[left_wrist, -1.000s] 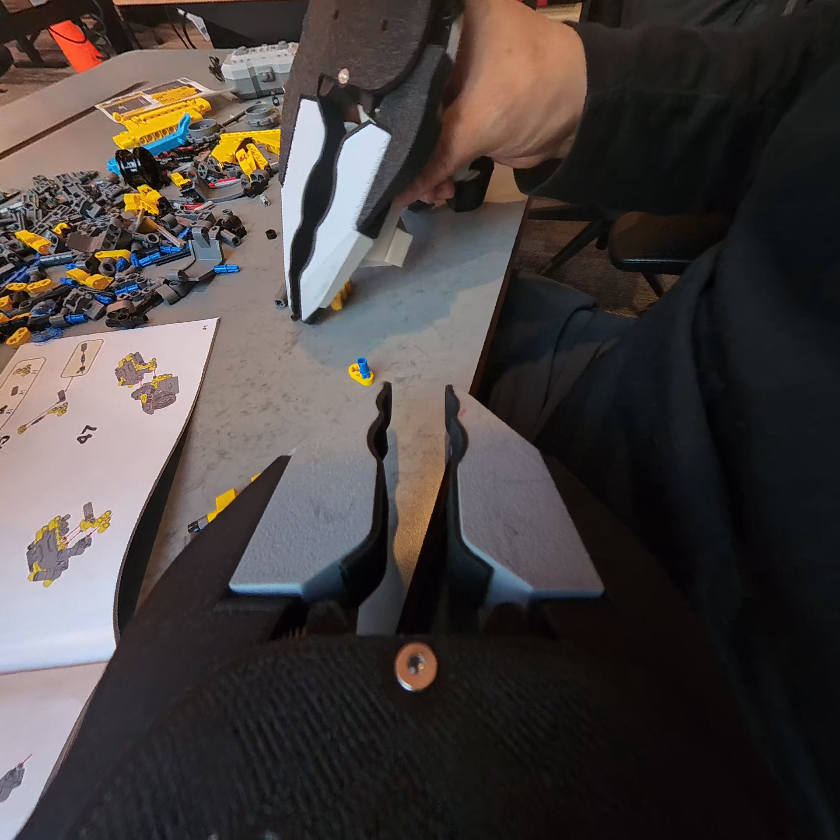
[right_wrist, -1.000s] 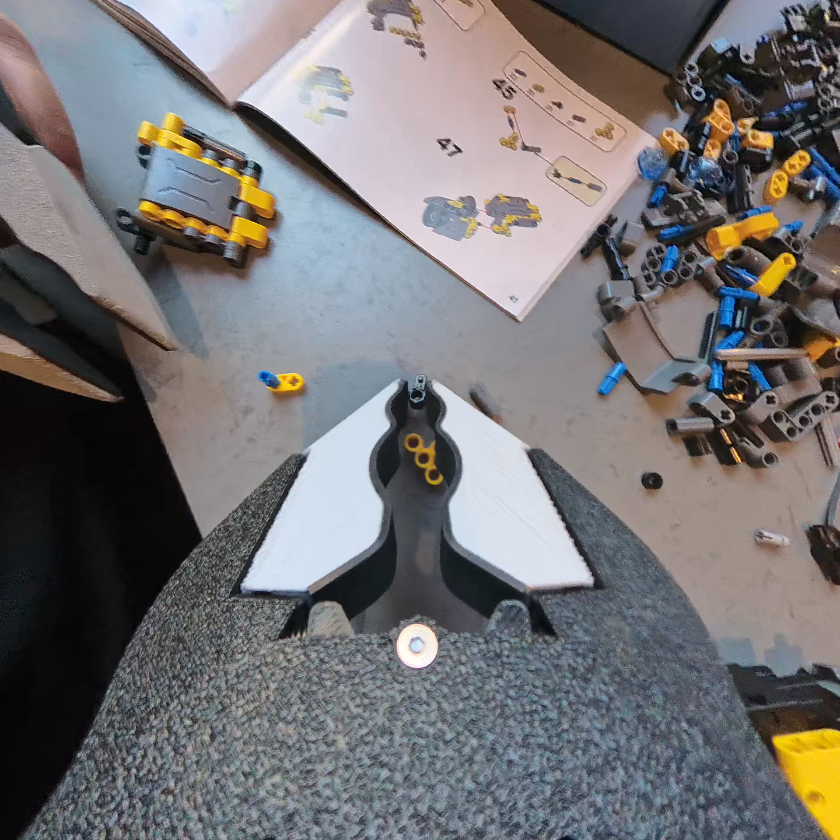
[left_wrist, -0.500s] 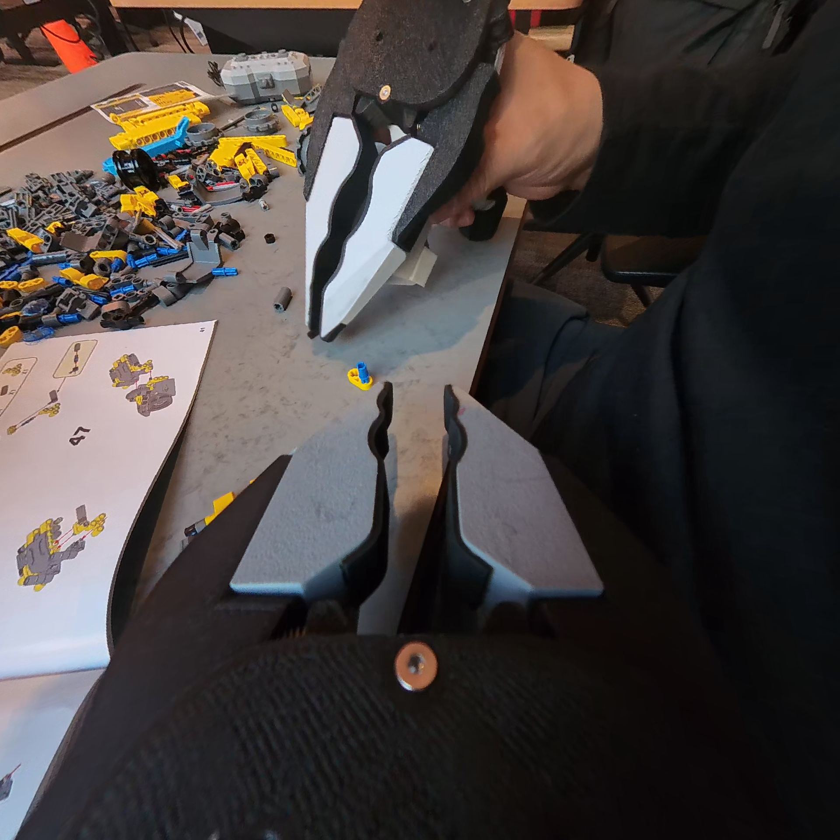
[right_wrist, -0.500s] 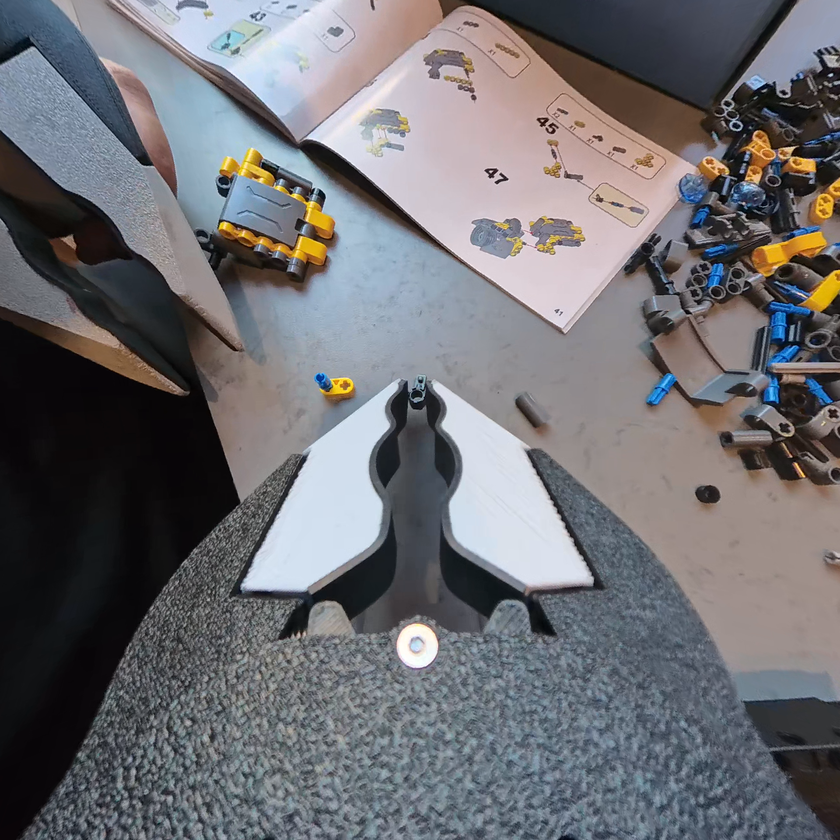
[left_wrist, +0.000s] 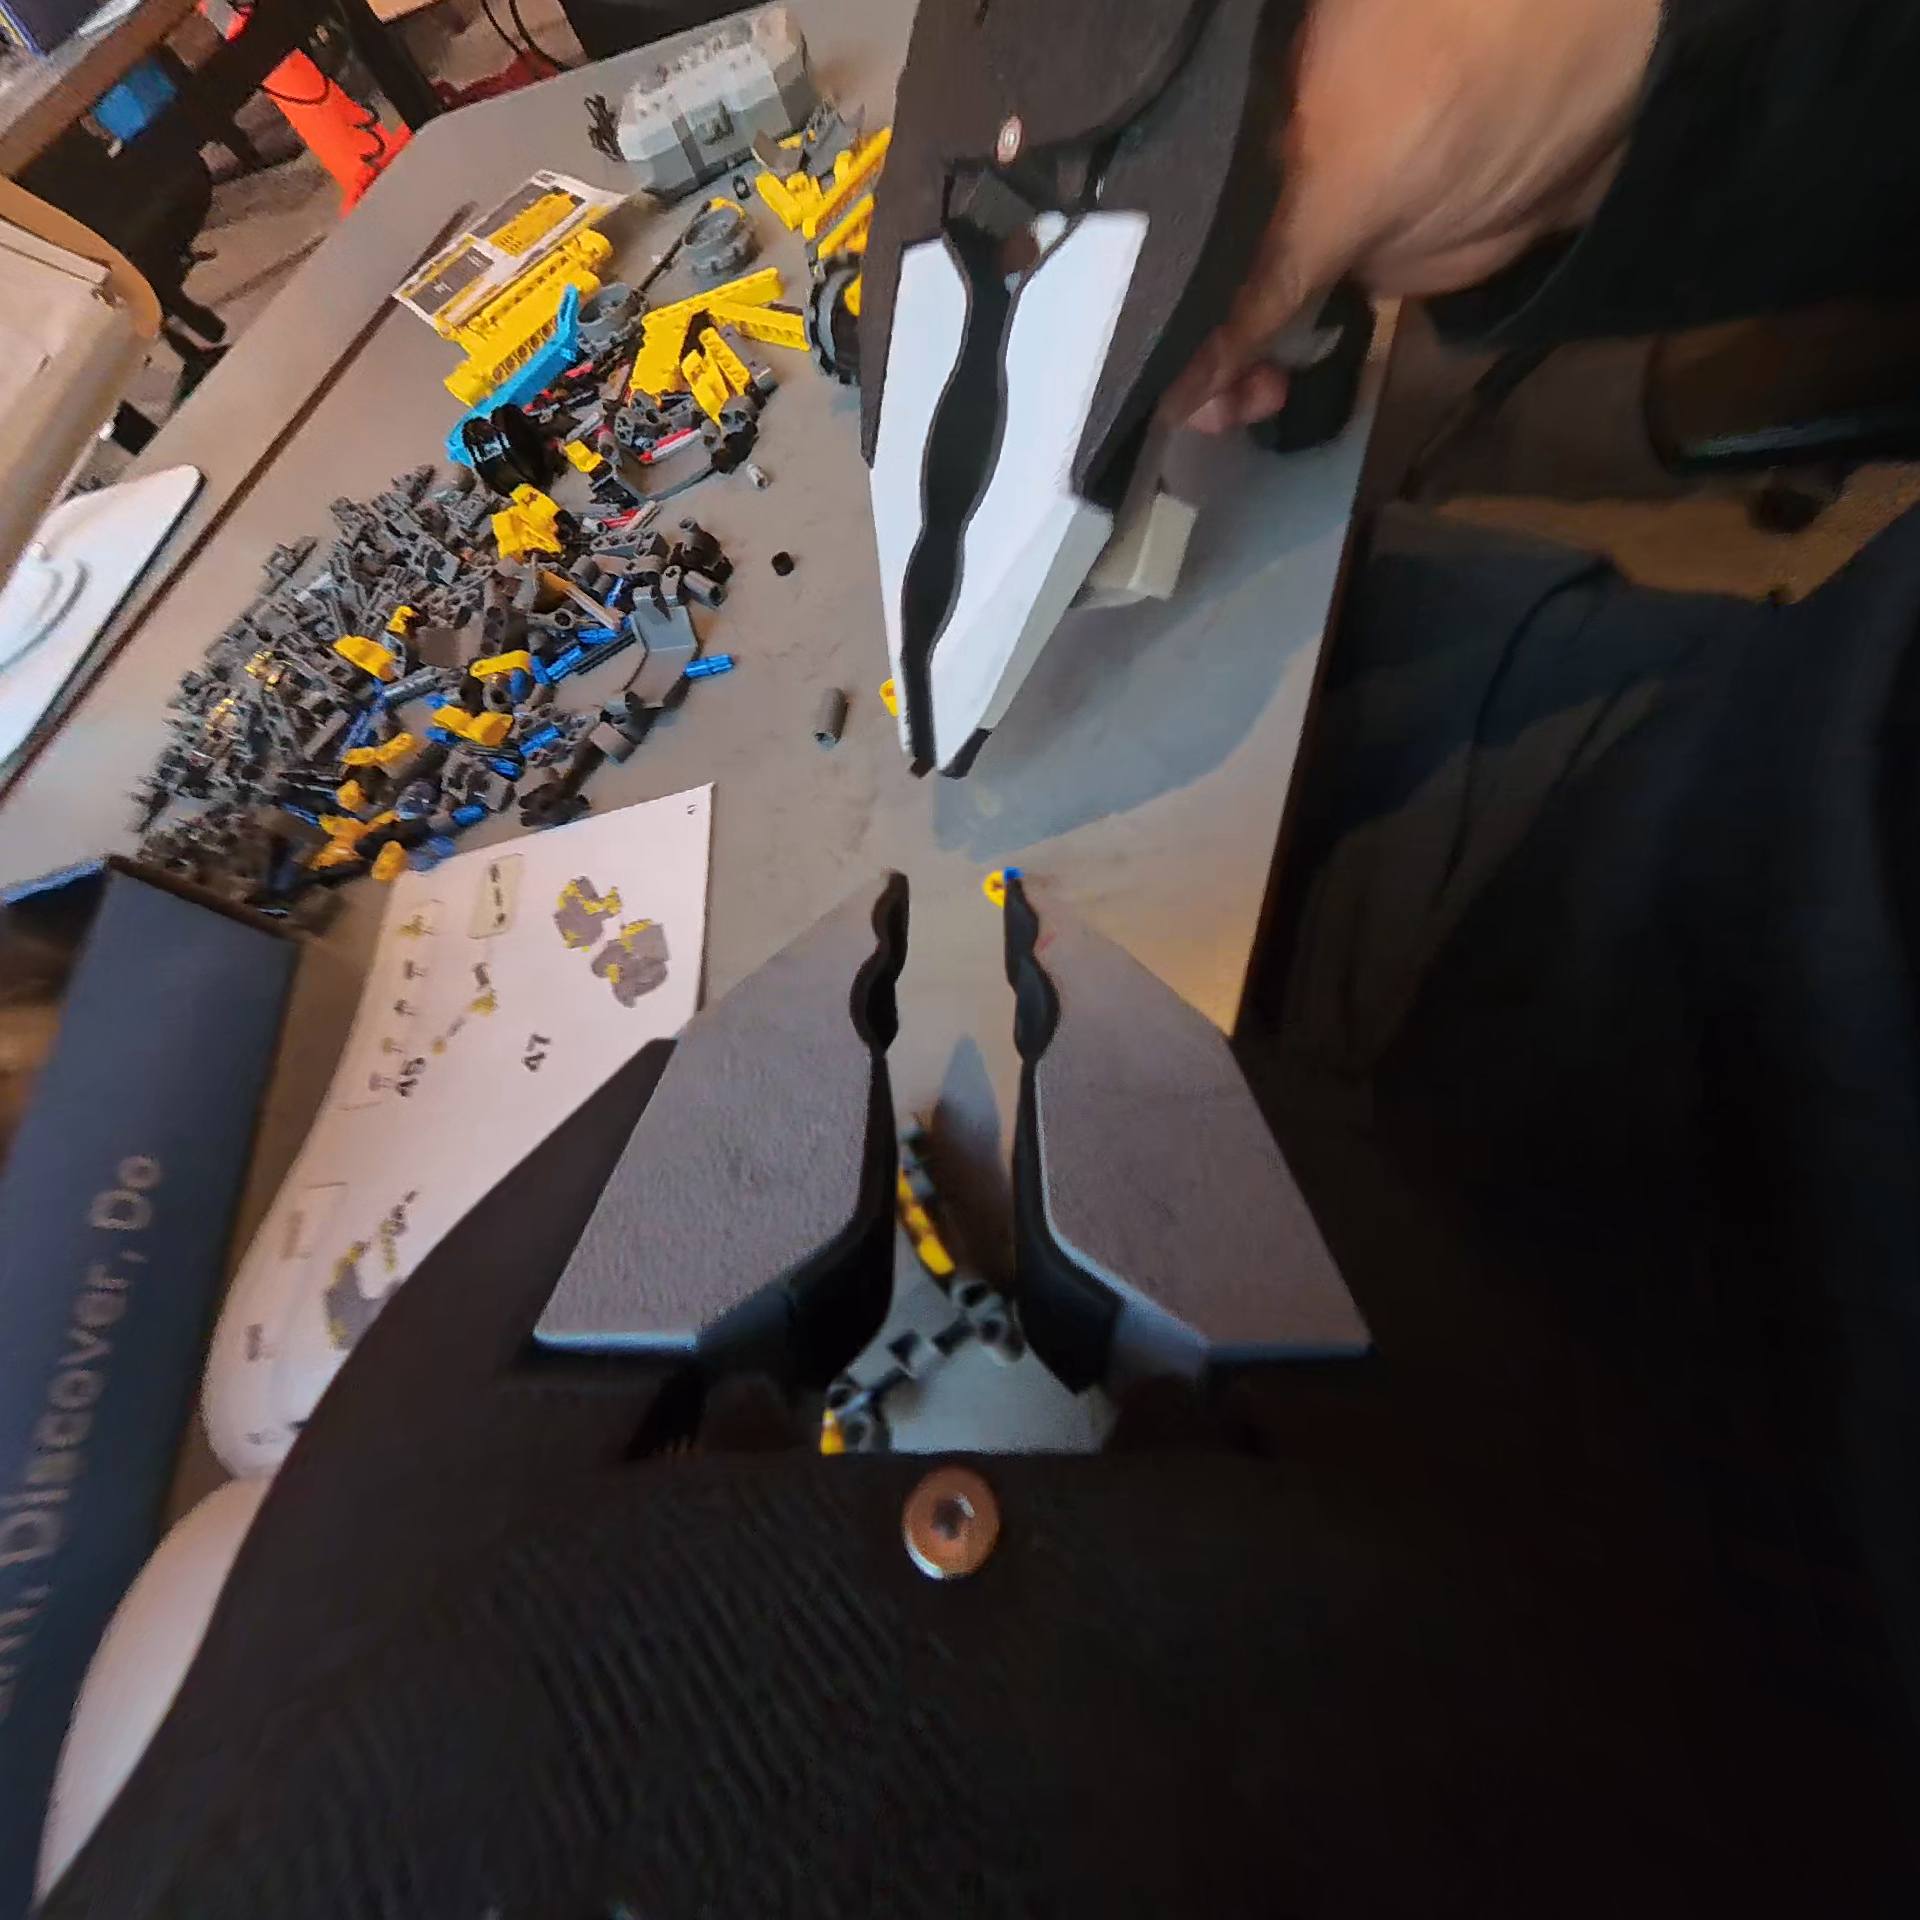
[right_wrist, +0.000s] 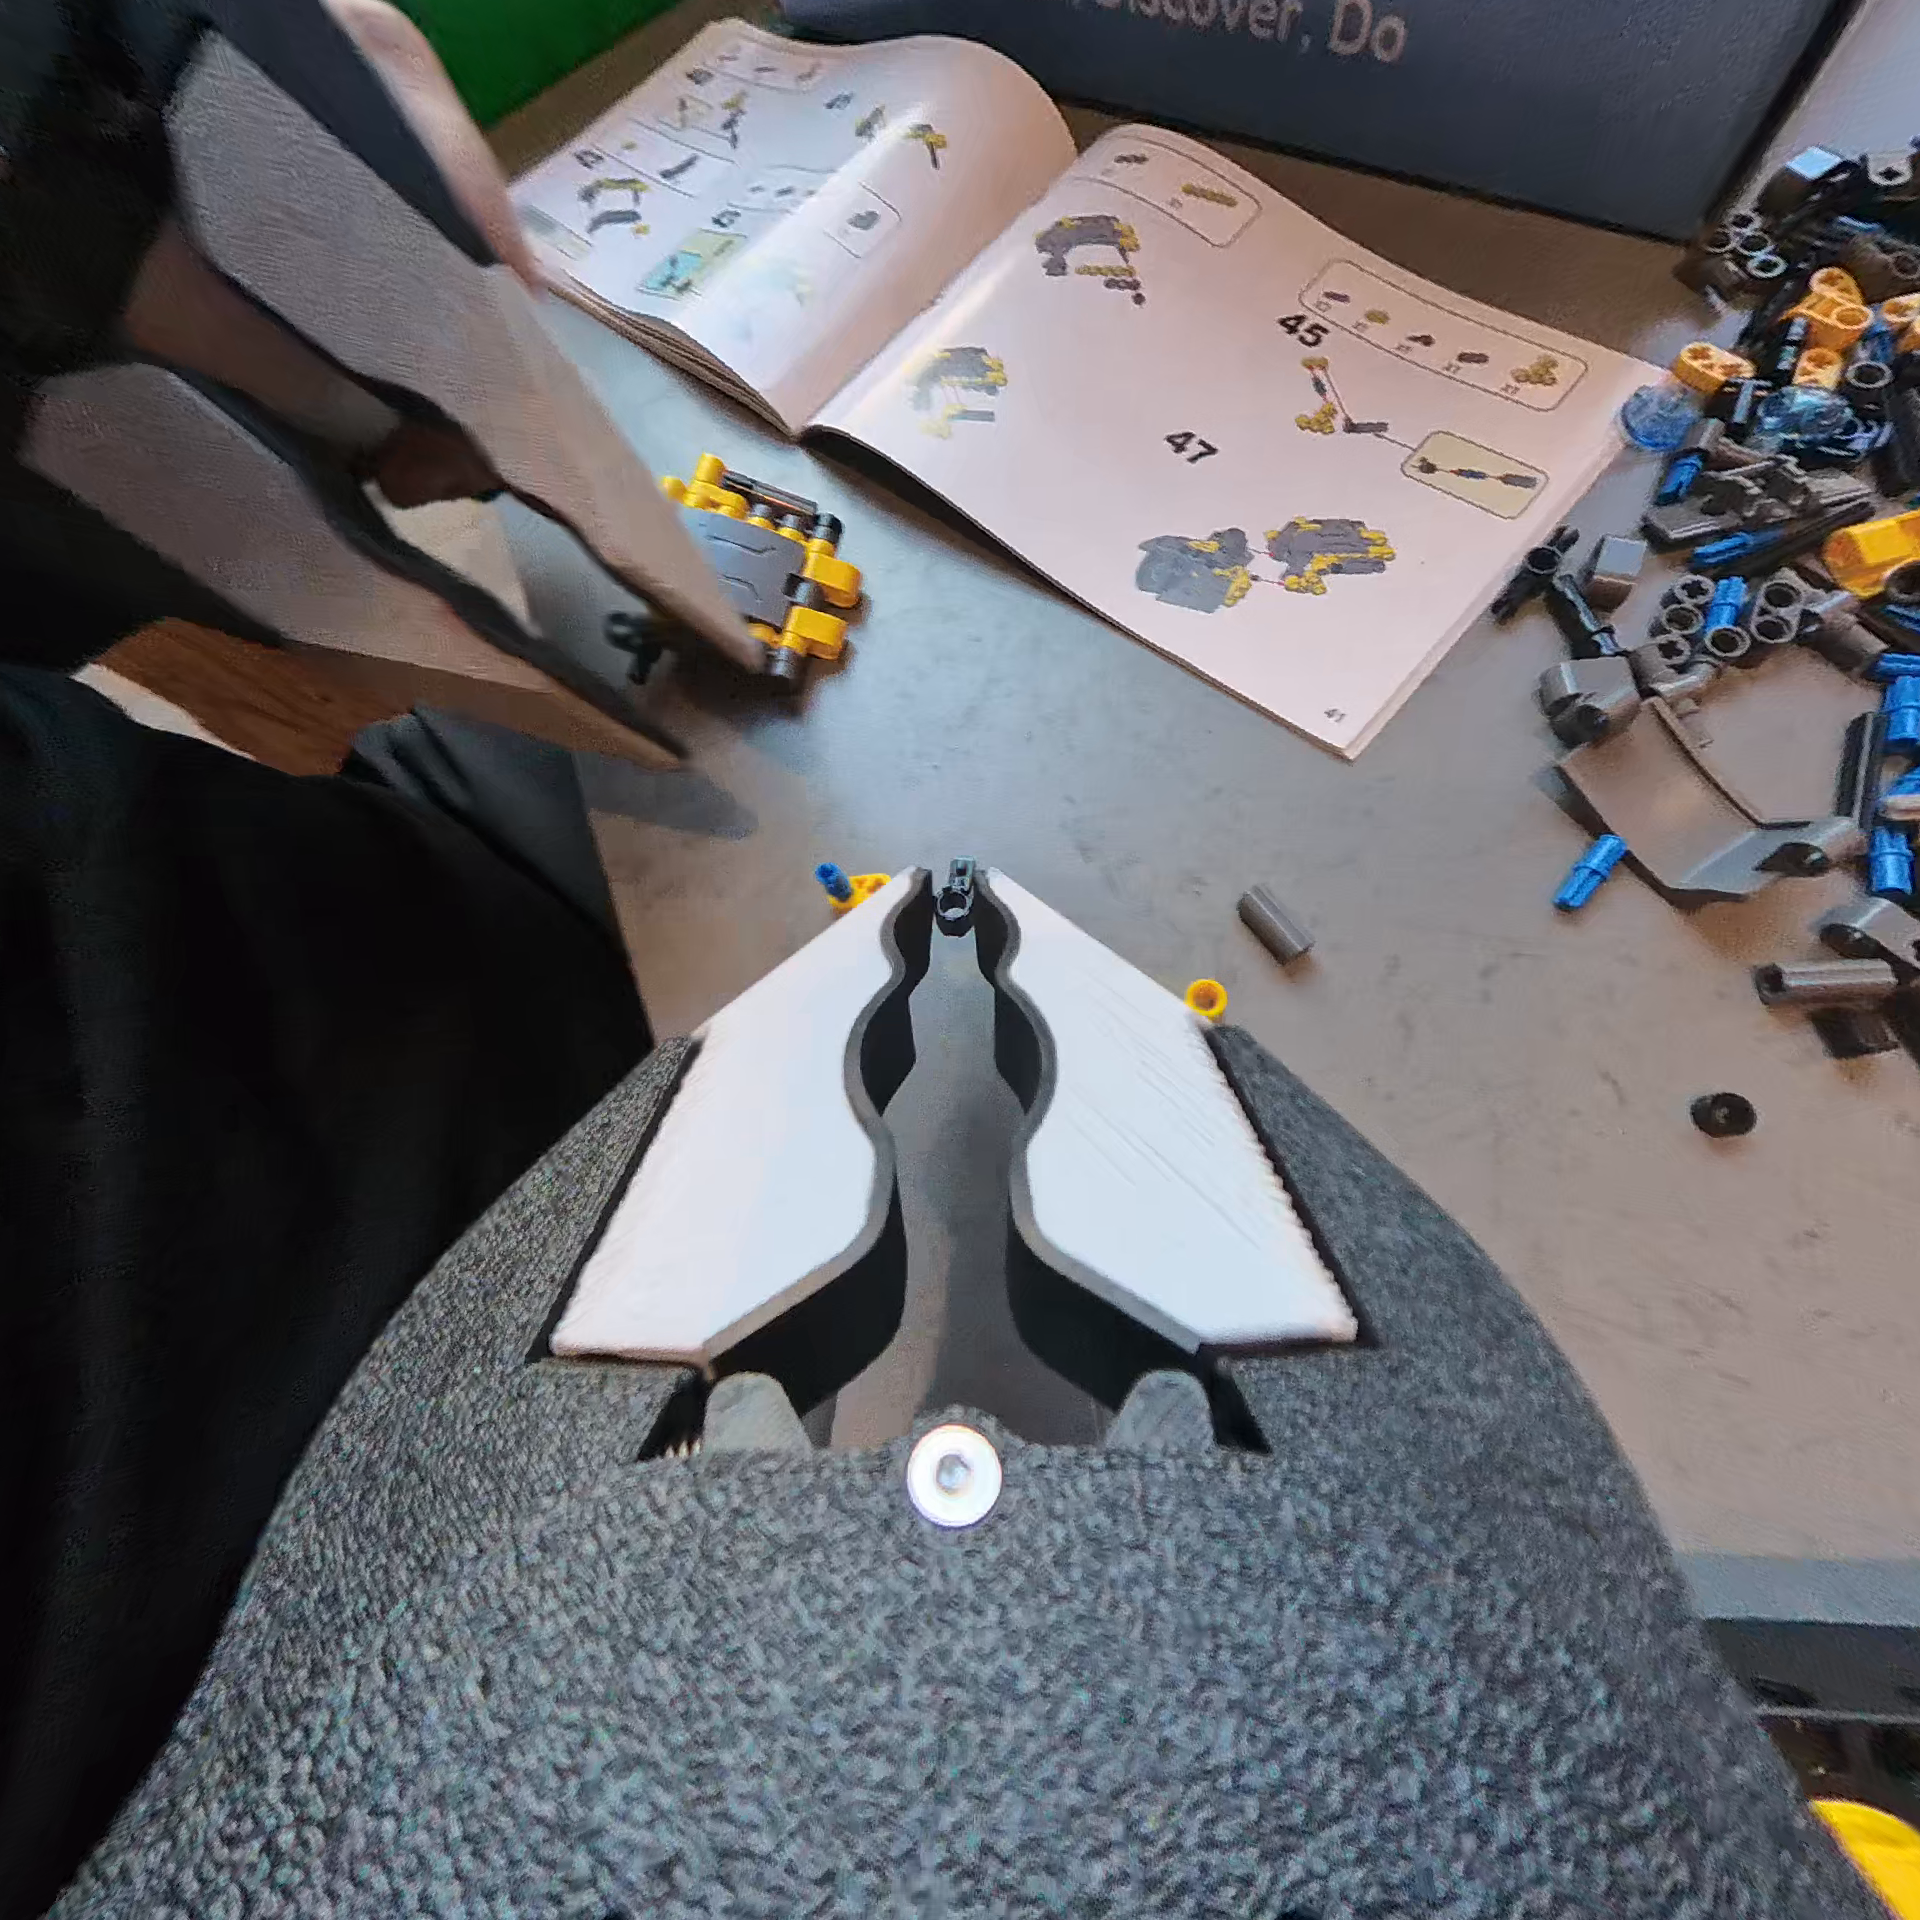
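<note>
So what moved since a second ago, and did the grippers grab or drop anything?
The right gripper lifted off the grey table, keeping the small black plastic pin pinched at its tips. The left gripper, open all along, swung over the yellow-and-grey brick assembly. The open paper instruction booklet, the pile of loose plastic pieces and the small yellow-and-blue piece stayed put.

Grey table (right_wrist: 1039, 748), bricks (left_wrist: 436, 665), booklet (right_wrist: 1195, 395)

Each view is shot from just behind its own claw, angled down at the grey table (left_wrist: 1122, 748) from close up. Shared between both: the open instruction booklet (right_wrist: 1195, 436), the loose brick pile (left_wrist: 416, 644), and the opposite claw.
</note>
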